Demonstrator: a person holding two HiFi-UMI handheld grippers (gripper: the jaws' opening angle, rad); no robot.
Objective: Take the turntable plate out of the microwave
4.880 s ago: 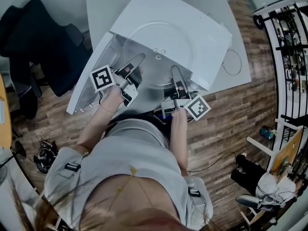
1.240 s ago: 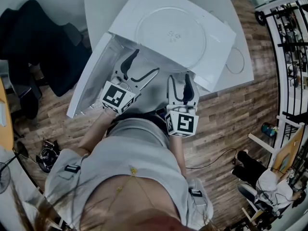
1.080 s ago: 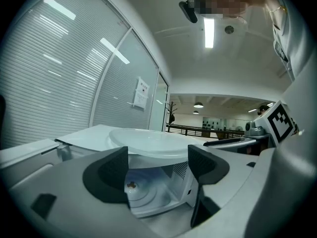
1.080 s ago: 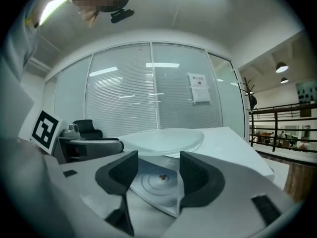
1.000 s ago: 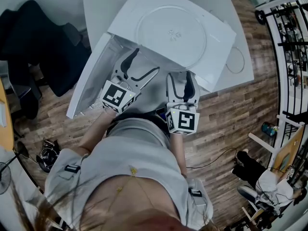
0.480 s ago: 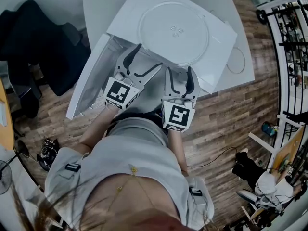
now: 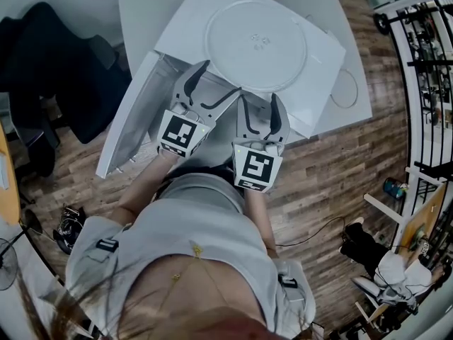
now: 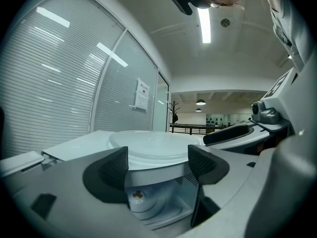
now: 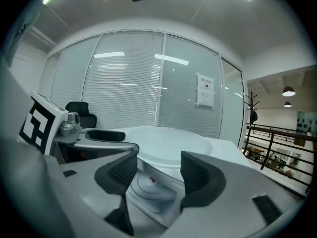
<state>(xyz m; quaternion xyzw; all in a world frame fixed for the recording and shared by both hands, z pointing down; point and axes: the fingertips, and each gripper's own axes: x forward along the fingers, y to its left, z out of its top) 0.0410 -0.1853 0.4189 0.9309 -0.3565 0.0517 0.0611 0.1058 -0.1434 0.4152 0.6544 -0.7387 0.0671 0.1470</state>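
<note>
The clear glass turntable plate (image 7: 256, 44) lies flat on the white microwave's top (image 7: 322, 48). It also shows in the left gripper view, plate (image 8: 148, 145), and in the right gripper view, plate (image 9: 168, 143). Both grippers hang side by side in front of the open cavity, below the plate's near edge and apart from it. My left gripper (image 7: 212, 87) (image 8: 157, 165) is open and holds nothing. My right gripper (image 7: 257, 108) (image 9: 158, 175) is open too, with nothing between its jaws. Between the jaws I see the cavity's floor with the drive hub (image 8: 136, 197) (image 9: 151, 182).
The microwave door (image 7: 124, 129) stands swung open at the left. The microwave sits on a white table (image 7: 141, 6) with a thin wire ring (image 7: 347, 91) at its right. A black office chair (image 7: 49, 62) stands at the left, a black railing (image 7: 425, 55) at the right.
Earlier both grippers were at the plate's near edge by the cavity. Now the plate rests on the microwave's top, and both grippers have drawn back and stand open.
</note>
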